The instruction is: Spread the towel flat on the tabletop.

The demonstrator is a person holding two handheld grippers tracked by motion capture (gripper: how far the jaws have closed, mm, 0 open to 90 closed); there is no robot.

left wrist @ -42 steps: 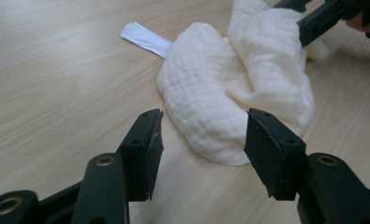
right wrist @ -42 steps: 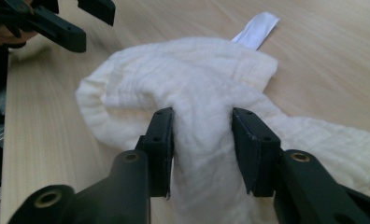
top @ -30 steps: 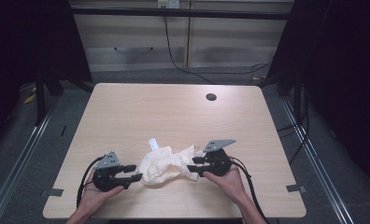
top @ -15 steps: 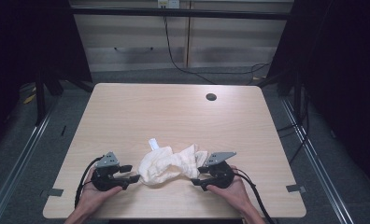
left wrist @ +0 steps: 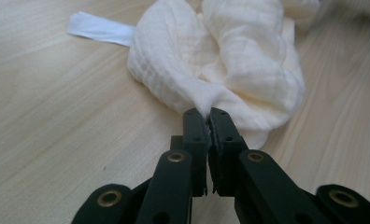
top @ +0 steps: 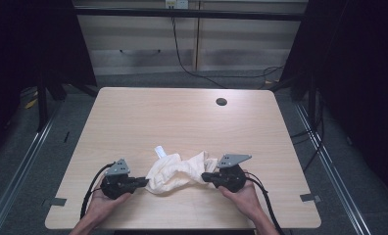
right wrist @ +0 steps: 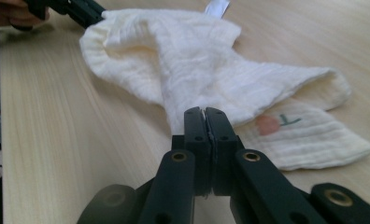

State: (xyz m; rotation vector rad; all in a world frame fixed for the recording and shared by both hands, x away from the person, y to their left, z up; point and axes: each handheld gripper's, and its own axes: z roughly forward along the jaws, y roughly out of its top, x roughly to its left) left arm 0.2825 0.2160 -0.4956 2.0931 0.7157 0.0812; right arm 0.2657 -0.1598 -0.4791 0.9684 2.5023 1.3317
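Fingers (left wrist: 195, 126) of both grippers pinch cloth (top: 175, 171) edges.

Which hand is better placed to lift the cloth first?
Right, slightly. Both the left gripper and the right gripper are shut on the cloth, but the right one pinches beside a flat, free corner, while the left grips a bunched fold. It is a close call.
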